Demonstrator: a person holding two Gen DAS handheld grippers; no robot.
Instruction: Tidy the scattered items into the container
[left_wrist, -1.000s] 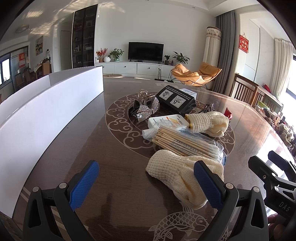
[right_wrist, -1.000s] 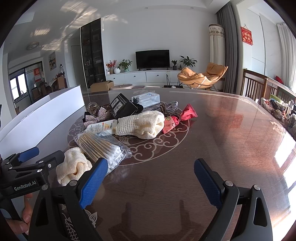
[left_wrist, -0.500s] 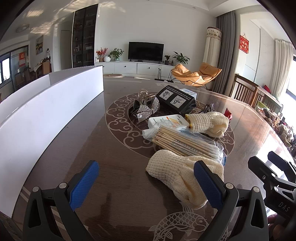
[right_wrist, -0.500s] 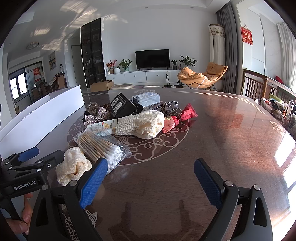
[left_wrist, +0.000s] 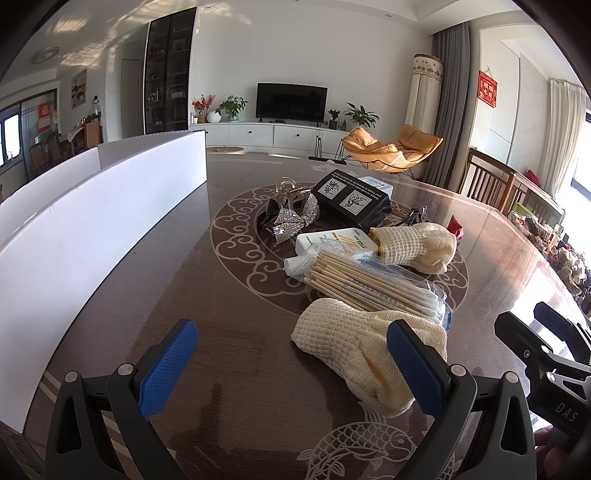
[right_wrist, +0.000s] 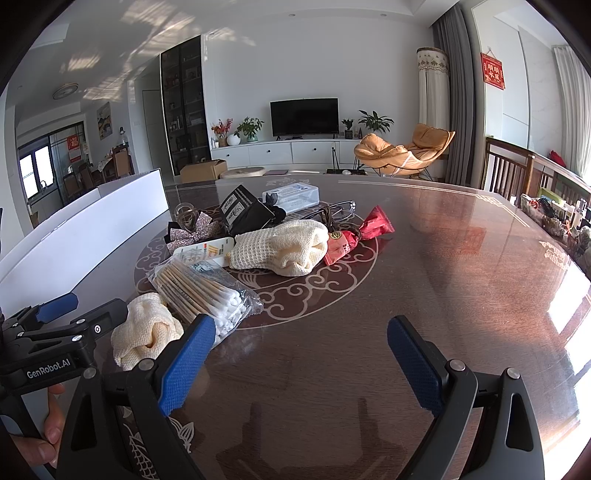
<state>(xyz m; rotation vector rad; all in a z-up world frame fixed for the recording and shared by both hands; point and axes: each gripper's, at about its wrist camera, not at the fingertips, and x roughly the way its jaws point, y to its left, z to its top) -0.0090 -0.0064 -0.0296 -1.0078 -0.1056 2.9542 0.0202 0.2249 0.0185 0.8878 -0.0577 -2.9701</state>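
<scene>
Left wrist view: the left gripper (left_wrist: 291, 363) is held low over a dark patterned table (left_wrist: 229, 332), its 2 blue-padded fingers (left_wrist: 168, 363) spread wide with nothing between them. A long white container (left_wrist: 92, 236) is seen standing along the left side of the table, well apart from the heap of items. The near cream knitted mitt (left_wrist: 354, 343) lies just ahead of the right-hand finger, partly overlapped by it in the picture; whether they touch cannot be told. Behind the mitt a clear pack of cotton swabs (left_wrist: 373, 284) is shown, then a white card pack (left_wrist: 338, 242), a second knitted mitt (left_wrist: 415, 247), a sequined bow (left_wrist: 293, 221) and a black box (left_wrist: 351, 197). At the right edge the right gripper (left_wrist: 546, 339) is partly seen.

Right wrist view: the right gripper (right_wrist: 299, 358) is likewise spread and empty, over bare table (right_wrist: 332, 387) – the heap lies ahead and to its left. Shown here far more fully than in the other view are a red wrapped item (right_wrist: 356, 236) beside the far mitt (right_wrist: 284, 247), and a clear plastic case (right_wrist: 291, 197) behind the black box (right_wrist: 240, 214). The swab pack (right_wrist: 203, 291) lies just beyond the left-hand finger tip, and the near mitt (right_wrist: 146, 334) lies bunched between that finger and the left gripper (right_wrist: 74, 314), which is seen from the side with a hand (right_wrist: 48, 432) below it. Only the far end of the container (right_wrist: 88, 236) is shown.
</scene>
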